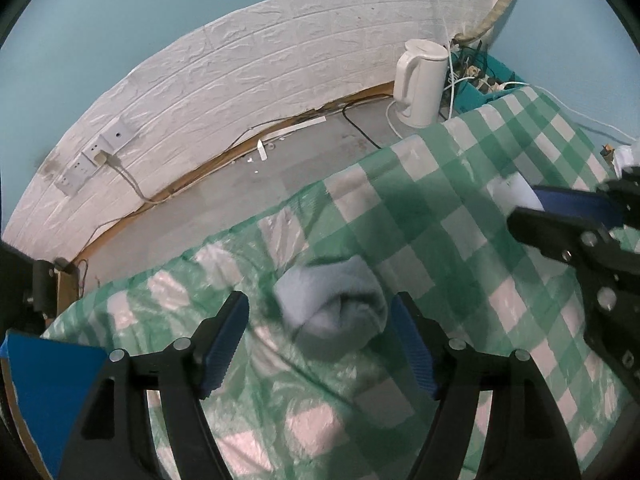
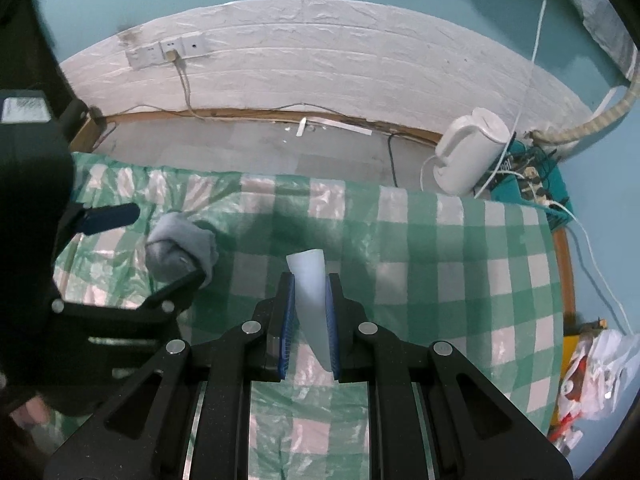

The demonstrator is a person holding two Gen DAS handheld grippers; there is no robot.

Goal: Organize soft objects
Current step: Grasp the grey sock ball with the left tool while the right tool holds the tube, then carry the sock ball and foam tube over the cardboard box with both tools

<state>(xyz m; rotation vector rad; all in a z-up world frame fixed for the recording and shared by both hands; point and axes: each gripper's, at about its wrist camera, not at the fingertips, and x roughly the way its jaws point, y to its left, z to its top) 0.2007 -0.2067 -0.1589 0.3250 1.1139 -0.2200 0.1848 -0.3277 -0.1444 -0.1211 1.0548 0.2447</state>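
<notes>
A rolled grey-blue sock bundle (image 1: 334, 304) lies on the green-and-white checked cloth (image 1: 440, 208). My left gripper (image 1: 320, 332) is open, its blue pads on either side of the bundle, not closed on it. The bundle also shows in the right wrist view (image 2: 180, 250), with the left gripper (image 2: 152, 248) around it. My right gripper (image 2: 310, 320) is shut on a pale white folded piece of fabric (image 2: 310, 284) that sticks out past its fingertips. In the left wrist view the right gripper (image 1: 560, 208) is at the far right with the white piece (image 1: 514, 194).
A white electric kettle (image 1: 420, 82) stands on the grey floor past the cloth's far edge, with cables and a teal basket (image 1: 480, 88) beside it. A white brick-pattern wall with sockets (image 1: 96, 156) runs behind. A blue box (image 1: 48, 392) sits at lower left. Plastic bags (image 2: 596, 376) lie at right.
</notes>
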